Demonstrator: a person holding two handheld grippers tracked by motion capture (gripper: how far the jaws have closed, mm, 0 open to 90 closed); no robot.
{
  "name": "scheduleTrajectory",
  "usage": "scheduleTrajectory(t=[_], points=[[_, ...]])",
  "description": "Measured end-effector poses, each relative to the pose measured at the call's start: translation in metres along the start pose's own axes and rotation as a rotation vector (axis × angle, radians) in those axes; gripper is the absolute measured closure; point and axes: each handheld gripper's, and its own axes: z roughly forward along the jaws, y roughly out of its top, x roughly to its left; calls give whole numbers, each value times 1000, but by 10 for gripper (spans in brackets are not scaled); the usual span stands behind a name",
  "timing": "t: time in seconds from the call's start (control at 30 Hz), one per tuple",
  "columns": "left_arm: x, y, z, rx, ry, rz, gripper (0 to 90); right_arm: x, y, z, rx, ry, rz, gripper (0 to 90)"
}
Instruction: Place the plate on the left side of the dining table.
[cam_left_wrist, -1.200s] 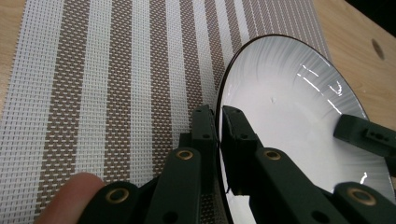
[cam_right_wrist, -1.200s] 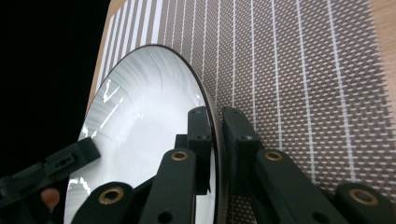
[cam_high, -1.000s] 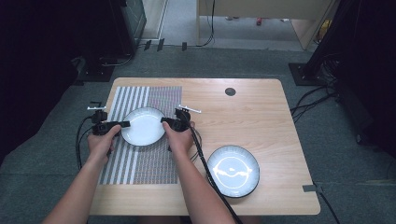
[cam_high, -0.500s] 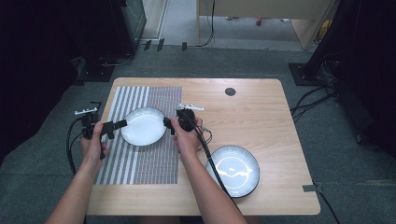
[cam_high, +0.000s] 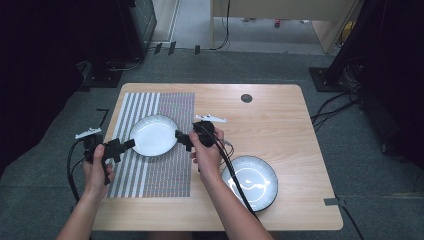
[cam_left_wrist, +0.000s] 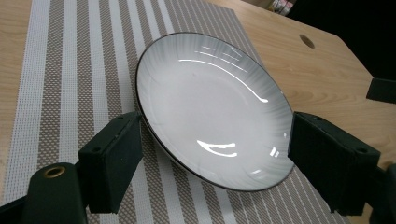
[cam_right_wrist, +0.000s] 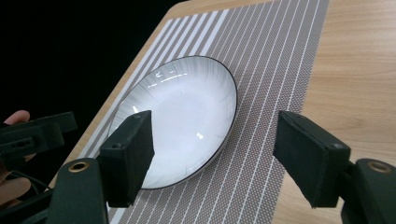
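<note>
High view first, biggest stuff down to smallest: the wooden desk (cam_high: 280, 130) carries a striped placemat (cam_high: 165, 175) on its left half, and the white plate (cam_high: 153, 135) sits flat on the upper part of that mat, resting on its own with nothing pinching it. A second plate, the dark-rimmed one (cam_high: 250, 182), sits off to the right near the front edge, well apart from the mat. The left tongs (cam_high: 120, 146) hang just off the white plate's lower-left rim and the right tongs (cam_high: 181, 138) just off its right rim, both with jaws spread wide, and both have just been opening, with nothing clamped between them. In the left gripper view the plate (cam_left_wrist: 210, 112) lies past the two black pads, which flank it without touching. About handling: I'd guess it's glazed ceramic, so stiff, a bit heavy for its size, slick and definitely chippable if it drops or clacks on something. The rim is the only real place to grab, and since it's shallow, taking it at opposite edges with both tongs seems the safe bet. Looks-wise it's round, glossy white with faint radial ribbing, a thin dark line around the edge, and light glare streaks across the middle in the right gripper view (cam_right_wrist: 187, 116).
</note>
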Motion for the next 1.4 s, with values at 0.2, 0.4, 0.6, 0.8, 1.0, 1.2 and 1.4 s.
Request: scheduleTrajectory(t=[0.2,0.4,0.6,0.8,1.0,1.2,1.4], points=[[-9,-5,-15,-11,-4,13,180,3,3,-28,-22,6,-22,277],[-17,-9,-32,-28,-6,40,180,-5,2,-59,-51,-1,-44,275],[-21,-13,-44,-43,-6,50,180,-22,-1,-86,-86,-24,-43,275],[-27,-19,-54,-68,-15,56,180,-40,-1,-115,-123,-38,-32,274],[-31,-30,-57,-56,-17,68,180,-55,-6,-142,-154,-74,-53,274],[-32,-40,-62,-54,-21,66,180,-76,-16,-164,-170,-98,-33,274],[-30,-48,-66,-58,-21,59,180,-101,-29,-183,-177,-135,-13,274]])
